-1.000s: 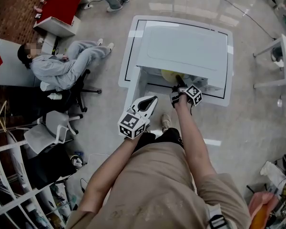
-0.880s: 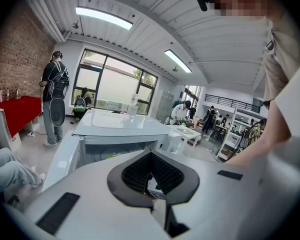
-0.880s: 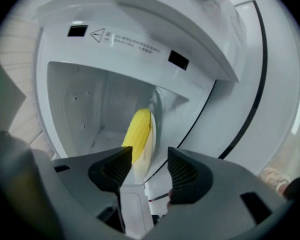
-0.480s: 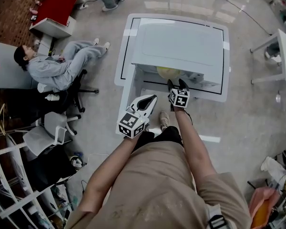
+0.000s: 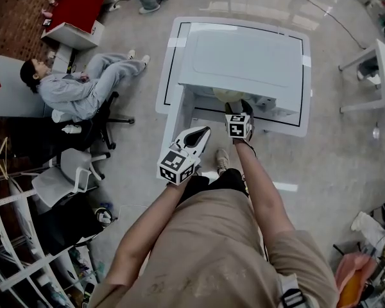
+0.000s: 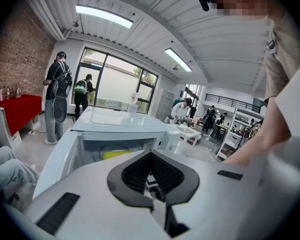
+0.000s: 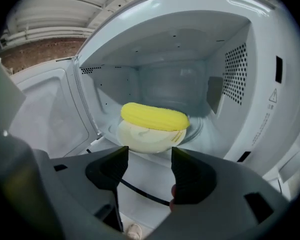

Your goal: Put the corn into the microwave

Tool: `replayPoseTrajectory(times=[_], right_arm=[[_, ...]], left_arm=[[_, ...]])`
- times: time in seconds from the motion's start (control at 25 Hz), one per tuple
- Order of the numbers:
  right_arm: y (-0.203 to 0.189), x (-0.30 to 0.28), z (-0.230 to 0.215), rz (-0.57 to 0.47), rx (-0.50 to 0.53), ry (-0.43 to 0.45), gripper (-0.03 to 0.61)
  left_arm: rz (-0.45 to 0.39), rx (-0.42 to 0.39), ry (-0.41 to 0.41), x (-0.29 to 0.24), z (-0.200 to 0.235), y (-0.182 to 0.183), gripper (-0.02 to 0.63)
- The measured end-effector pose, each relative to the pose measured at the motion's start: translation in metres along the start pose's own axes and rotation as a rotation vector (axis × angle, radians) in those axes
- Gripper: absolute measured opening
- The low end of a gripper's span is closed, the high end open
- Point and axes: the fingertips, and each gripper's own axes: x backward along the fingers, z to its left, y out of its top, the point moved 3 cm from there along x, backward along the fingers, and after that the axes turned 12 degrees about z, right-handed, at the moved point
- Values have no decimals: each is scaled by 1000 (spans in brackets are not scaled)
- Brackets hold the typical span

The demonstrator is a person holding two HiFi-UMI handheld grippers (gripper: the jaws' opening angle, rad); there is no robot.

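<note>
Corn [image 7: 155,116] lies on plate [image 7: 149,138] inside open microwave [image 7: 235,74], mid-floor. Right claw [image 7: 149,159] spread, jaws just opened, nothing between, at door mouth. Left claw [image 6: 151,159] pressed together. Corn likely light, firm, rollable; grip mid-cob.

I see smooth, glossy white walls inside the microwave [image 7: 250,84]; within it the corn [image 7: 154,116] looks matt and ribbed, on a shiny pale plate [image 7: 145,140].

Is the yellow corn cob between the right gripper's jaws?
No: the corn cob lies on a pale plate inside the white microwave, beyond the right gripper, whose empty jaws have just been opening.
</note>
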Motion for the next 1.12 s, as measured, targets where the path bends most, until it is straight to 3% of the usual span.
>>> replayPoseTrajectory(times=[0.36,0.8,1.12], right_arm=[[20,-12,0,13,25,-22,256],[38,-29,-3,-7,-30,53,256],[25,24,6,-77,-63,110,256]], left_arm=[[0,12,25,7,5,-3,2],[-5,51,53,10,4,-14,2],[-39,28,34,19,-2,-14,2]])
